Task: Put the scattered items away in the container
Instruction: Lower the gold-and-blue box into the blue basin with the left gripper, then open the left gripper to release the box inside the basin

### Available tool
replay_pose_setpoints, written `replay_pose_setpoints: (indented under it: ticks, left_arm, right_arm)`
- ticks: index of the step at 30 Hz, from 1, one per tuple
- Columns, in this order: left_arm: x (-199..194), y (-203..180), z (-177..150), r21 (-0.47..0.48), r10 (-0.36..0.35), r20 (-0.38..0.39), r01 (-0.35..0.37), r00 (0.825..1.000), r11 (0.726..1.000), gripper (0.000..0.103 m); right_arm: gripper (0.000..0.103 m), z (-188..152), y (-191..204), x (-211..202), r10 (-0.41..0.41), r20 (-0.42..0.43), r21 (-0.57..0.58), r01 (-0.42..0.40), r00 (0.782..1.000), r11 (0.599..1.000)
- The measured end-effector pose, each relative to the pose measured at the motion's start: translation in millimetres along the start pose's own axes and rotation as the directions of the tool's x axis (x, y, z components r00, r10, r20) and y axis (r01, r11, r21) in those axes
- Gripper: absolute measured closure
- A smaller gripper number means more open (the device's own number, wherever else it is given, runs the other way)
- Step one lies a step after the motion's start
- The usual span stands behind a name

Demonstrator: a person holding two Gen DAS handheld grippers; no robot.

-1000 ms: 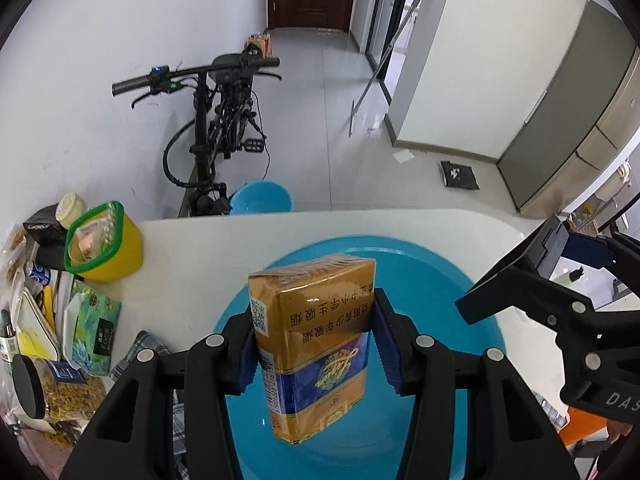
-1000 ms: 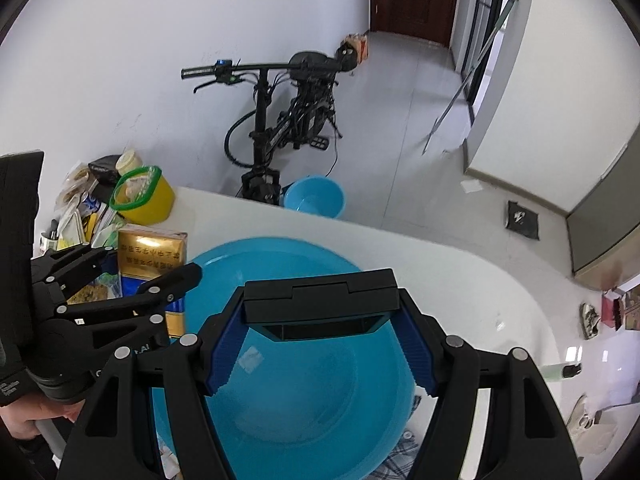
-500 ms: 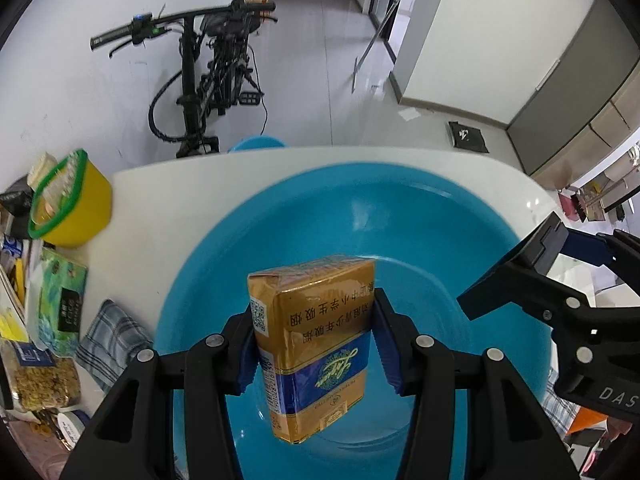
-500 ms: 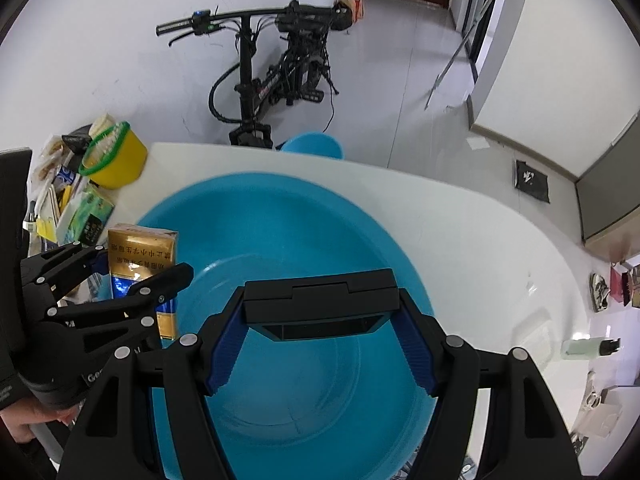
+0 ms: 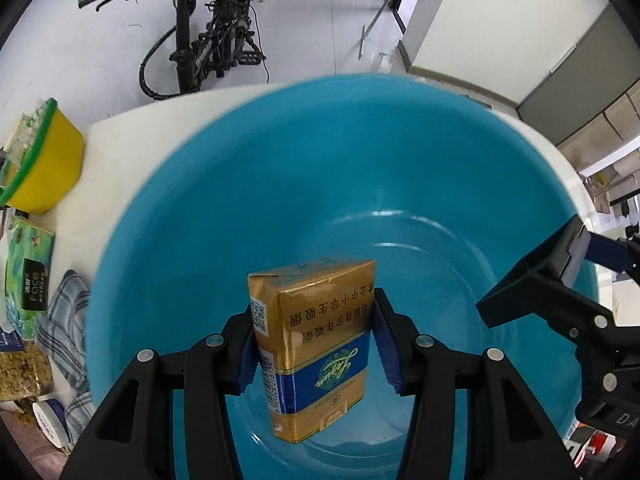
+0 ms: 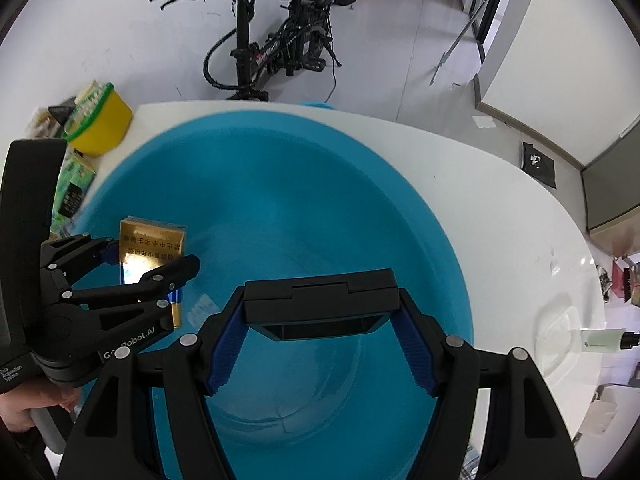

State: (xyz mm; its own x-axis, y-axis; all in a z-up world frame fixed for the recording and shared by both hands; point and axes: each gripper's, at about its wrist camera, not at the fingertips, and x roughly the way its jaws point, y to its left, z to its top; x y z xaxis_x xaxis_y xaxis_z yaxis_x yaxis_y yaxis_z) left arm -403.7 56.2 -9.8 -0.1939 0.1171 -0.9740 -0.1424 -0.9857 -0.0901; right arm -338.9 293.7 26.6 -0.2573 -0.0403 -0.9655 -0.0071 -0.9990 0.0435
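A big blue basin (image 5: 320, 168) fills the middle of the left wrist view. My left gripper (image 5: 314, 320) is shut on a gold and blue cigarette pack (image 5: 316, 384), held upright above the inside of the basin. The right wrist view shows my right gripper (image 6: 320, 316) shut on a flat black case (image 6: 320, 296), held over the blue basin (image 6: 304, 184). That black case (image 5: 528, 280) also shows at the right edge of the left wrist view. At the left of the right wrist view is the left gripper (image 6: 140, 264) with the pack (image 6: 152, 240).
The basin stands on a white table (image 5: 140, 140). A yellow tub (image 5: 44, 160), a green packet (image 5: 28, 276) and a checked cloth (image 5: 68, 312) lie left of it. A small white bottle (image 6: 600, 340) lies to the right. A bicycle (image 5: 208, 40) stands behind the table.
Both grippers have sunk toward the basin and tilted further down, so the basin now fills more of each view. Both grips are unchanged.
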Motion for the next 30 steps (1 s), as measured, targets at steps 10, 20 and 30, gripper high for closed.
replay_pose_setpoints:
  ticks: [10,20,30]
  left_arm:
    - [24,-10,-11,0.005,0.001,-0.039,-0.001,0.999,1.000,0.051]
    - [41,-17,-21,-0.004,0.023,-0.063,-0.023,0.998,1.000,0.051]
    - [28,-22,-25,-0.011,0.027,-0.033,-0.027,0.999,1.000,0.027]
  right_arm:
    - [0.034,-8,-1,16,-0.002,-0.030,0.003,0.002,1.000,1.000]
    - [0.034,-14,-7,24,0.003,-0.046,0.009,-0.002,0.999,1.000]
    - [0.034,-17,-9,29,0.014,-0.053,0.023,-0.013,0.998,1.000]
